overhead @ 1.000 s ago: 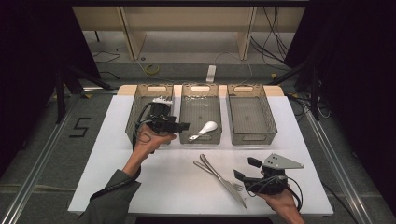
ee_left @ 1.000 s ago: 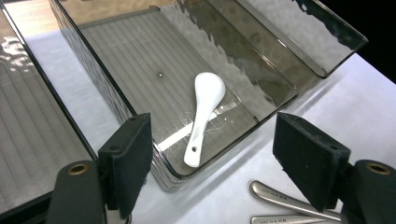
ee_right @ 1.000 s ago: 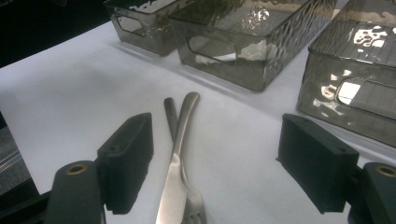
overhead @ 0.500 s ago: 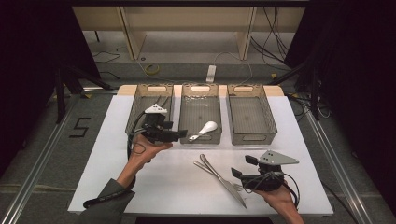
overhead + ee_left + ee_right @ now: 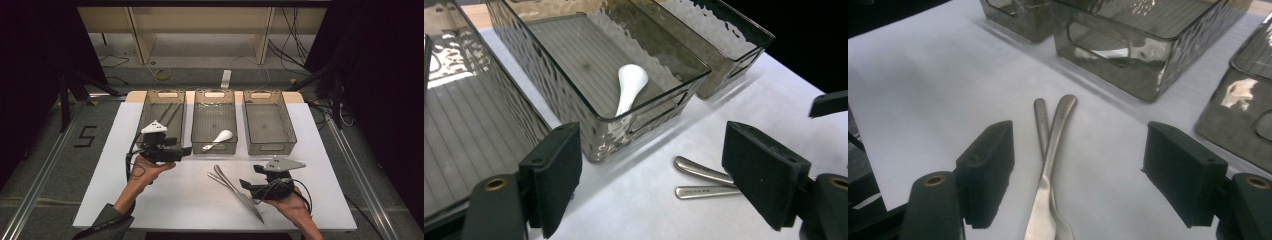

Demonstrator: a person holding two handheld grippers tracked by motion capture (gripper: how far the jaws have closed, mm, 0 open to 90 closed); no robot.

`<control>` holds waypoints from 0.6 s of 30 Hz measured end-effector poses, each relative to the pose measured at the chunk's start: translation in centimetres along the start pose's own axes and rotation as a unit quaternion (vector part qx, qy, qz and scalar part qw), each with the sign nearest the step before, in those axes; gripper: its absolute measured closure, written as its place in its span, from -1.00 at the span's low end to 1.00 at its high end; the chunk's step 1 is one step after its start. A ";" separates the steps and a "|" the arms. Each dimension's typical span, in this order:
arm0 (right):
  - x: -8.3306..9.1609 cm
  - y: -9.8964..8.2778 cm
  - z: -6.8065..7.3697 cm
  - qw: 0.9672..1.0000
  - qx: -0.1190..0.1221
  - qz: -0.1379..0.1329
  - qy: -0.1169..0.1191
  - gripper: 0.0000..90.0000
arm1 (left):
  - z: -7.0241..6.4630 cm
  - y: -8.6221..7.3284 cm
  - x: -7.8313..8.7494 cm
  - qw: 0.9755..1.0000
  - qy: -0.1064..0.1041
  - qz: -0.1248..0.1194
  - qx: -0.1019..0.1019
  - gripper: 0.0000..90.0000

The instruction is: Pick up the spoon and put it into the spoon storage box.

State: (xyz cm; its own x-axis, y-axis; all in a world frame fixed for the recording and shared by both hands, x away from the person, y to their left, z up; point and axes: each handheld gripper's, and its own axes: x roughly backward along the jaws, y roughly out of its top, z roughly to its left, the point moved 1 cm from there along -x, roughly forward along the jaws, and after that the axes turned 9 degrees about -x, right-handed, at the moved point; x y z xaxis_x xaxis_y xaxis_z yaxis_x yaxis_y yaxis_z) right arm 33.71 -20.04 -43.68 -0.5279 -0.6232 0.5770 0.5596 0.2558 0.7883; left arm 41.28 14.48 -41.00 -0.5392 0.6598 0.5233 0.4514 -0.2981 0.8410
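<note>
Since a second ago our left gripper (image 5: 186,151) has drawn back from the left bin (image 5: 161,120) toward the near edge of the white mat (image 5: 110,165), jaws just widened and empty. Our right gripper (image 5: 245,184) hovers wide open over the knife (image 5: 1048,195) and the fork (image 5: 1040,125) crossed near the mat's near edge. We should straddle only the knife's handle, low and square, before closing.

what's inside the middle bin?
One white spoon lies on the ribbed floor of the middle bin, bowl away from the near wall. The wavy near wall blurs its handle tip.
</note>
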 end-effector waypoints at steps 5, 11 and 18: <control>-0.7 0.4 0.1 1.000 0.008 0.017 0.003 -0.34 | -0.3 -0.6 0.1 1.000 0.001 0.001 -0.002 -0.48; -1.5 0.8 0.1 0.999 0.010 0.037 0.005 -0.33 | -0.8 -1.0 0.6 1.000 0.003 0.000 -0.014 -0.52; -2.3 1.2 0.2 0.998 0.016 0.065 0.004 -0.29 | -1.0 -1.6 1.2 1.000 0.013 0.000 -0.024 -0.53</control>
State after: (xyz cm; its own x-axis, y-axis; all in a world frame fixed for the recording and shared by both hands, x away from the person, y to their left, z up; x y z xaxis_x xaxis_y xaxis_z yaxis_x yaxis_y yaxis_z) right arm 35.45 -18.09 -44.04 -0.4464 -0.5887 0.6739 0.6029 0.3586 0.7126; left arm 39.24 15.02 -41.57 -0.5575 0.6422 0.5261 0.4167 -0.3316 0.8464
